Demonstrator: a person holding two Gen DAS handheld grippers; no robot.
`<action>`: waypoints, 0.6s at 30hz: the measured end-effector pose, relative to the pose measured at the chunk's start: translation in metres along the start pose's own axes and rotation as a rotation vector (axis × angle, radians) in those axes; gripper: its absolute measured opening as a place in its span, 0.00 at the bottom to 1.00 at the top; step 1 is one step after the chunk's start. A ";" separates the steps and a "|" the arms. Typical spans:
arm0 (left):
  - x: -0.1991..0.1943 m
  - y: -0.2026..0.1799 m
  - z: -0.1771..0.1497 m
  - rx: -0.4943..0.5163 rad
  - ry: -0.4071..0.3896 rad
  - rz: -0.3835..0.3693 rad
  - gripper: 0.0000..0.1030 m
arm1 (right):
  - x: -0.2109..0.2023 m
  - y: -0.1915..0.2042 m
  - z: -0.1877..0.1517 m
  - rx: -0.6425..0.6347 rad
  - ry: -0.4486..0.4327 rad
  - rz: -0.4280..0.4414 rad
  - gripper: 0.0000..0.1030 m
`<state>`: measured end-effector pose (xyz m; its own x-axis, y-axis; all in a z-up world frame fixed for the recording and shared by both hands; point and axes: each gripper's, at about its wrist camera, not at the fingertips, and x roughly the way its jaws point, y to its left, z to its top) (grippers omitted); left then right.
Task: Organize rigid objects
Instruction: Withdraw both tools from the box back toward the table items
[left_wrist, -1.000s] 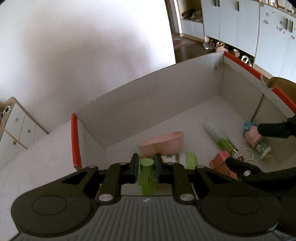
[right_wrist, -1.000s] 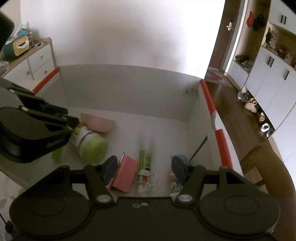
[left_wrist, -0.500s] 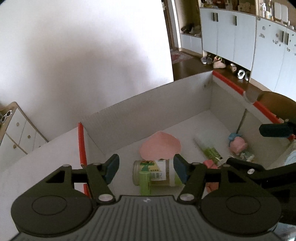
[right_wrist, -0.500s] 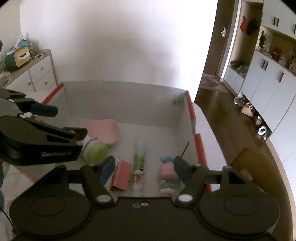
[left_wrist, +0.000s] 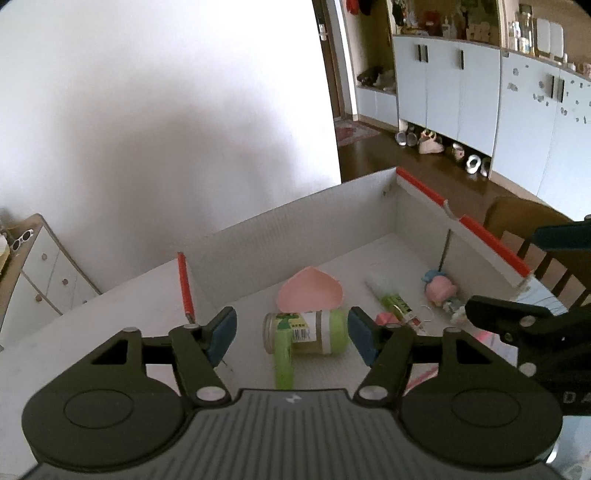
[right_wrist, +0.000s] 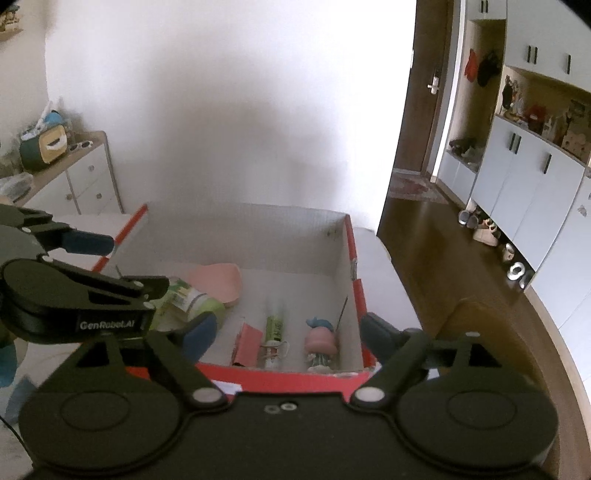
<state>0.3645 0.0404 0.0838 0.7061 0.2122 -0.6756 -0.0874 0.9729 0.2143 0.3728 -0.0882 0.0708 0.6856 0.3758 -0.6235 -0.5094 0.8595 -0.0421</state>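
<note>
Left wrist view, contents of the white corrugated box with red-taped rim, listed by clock face from its centre. At 7 o'clock: green tube-shaped marker, lying against the green-lidded glass jar on its side. At 10 o'clock: pink heart-shaped dish. At 3 o'clock: white-and-green glue stick; beyond it, pink-hatted doll figure. At 5 o'clock: pink binder clip, partly hidden.

Left gripper: jaws are opening, nothing between them; the marker and jar are seen below, untouched. Right gripper: jaws are opening wide, nothing held; the doll figure, binder clip and glue stick are seen beneath it on the box floor.

Step in hand, as judged: release and withdrawal after deposit. It is best done by lifting both grippers straight clear with the jaws kept apart, so that the pads are not dragged across the jar, which could roll, or caught on the box rim.
</note>
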 end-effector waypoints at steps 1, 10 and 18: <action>-0.005 0.000 0.000 0.001 -0.006 0.001 0.67 | -0.005 0.000 0.000 -0.001 -0.006 0.002 0.84; -0.047 0.001 -0.010 -0.015 -0.056 -0.021 0.77 | -0.046 0.002 -0.006 -0.012 -0.056 0.012 0.95; -0.080 0.001 -0.028 -0.030 -0.081 -0.059 0.80 | -0.079 0.005 -0.020 -0.002 -0.092 0.035 1.00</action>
<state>0.2877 0.0265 0.1182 0.7649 0.1478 -0.6270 -0.0646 0.9860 0.1537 0.3054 -0.1206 0.1039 0.7120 0.4362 -0.5503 -0.5353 0.8443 -0.0234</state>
